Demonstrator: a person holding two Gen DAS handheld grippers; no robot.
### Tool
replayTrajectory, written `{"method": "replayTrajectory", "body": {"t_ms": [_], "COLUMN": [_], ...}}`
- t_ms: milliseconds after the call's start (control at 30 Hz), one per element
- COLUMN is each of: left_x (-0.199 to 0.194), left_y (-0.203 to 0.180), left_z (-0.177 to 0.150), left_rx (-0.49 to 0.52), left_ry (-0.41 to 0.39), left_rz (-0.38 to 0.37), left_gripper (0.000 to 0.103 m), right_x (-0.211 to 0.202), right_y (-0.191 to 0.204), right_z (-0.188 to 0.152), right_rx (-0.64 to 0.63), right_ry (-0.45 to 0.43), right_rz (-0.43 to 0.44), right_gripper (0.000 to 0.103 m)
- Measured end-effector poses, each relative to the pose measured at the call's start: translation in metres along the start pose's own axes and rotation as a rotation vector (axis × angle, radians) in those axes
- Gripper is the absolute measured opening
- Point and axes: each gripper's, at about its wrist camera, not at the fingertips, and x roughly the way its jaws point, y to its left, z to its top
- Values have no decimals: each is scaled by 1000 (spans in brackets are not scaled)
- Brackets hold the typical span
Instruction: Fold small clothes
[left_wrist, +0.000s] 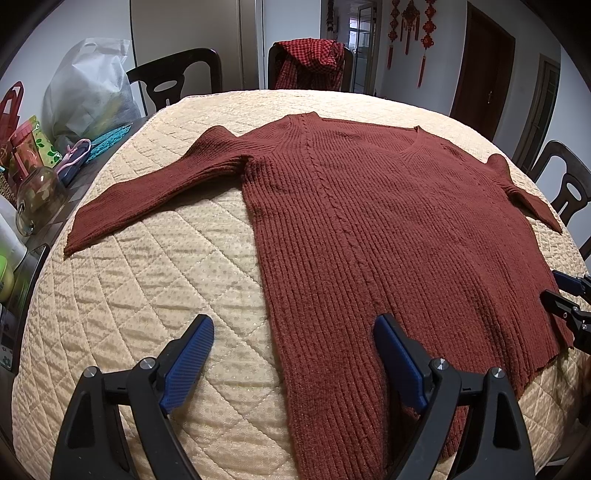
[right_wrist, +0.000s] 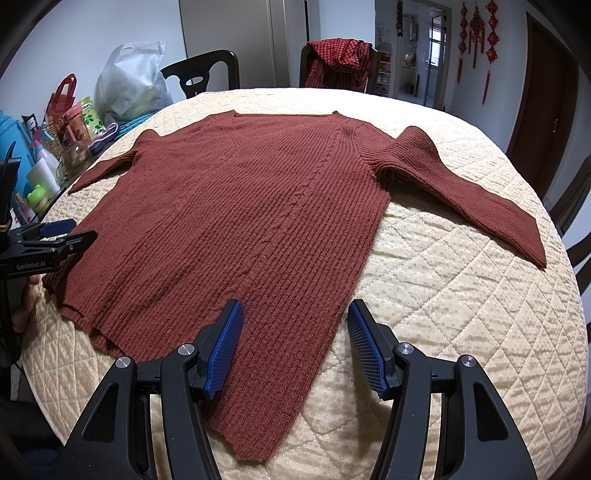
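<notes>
Lying flat, rust-red ribbed sweater (left_wrist: 369, 229)

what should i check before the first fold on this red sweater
1. Sweater lies flat, front up, on the quilted cover: ok.
2. Both sleeves spread out to the sides, left sleeve and right sleeve: ok.
3. Left gripper open and empty, straddling the sweater's left side edge near the hem: ok.
4. Right gripper open and empty, straddling the right side edge near the hem: ok.
5. Hem lies straight: not ok, the bottom edge looks wavy and uneven.
6. Clutter beside the cover, such as the glass jar, is clear of the left sleeve: cannot tell, it sits close to the cuff.
</notes>
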Motion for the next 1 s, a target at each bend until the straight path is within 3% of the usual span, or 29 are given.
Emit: {"method": "replayTrajectory", "body": {"t_ms": [1000], "left_x": [-1], "left_y": [2], "left_z": [-2], "left_rx": [-3], "left_ry": [-1], "left_rz": [-3], "left_gripper": [93], "right_x": [0], "right_y": [0], "right_z": [0], "right_rx": [2], "right_ry": [0], "right_rz": [2], "right_gripper": [60]}}
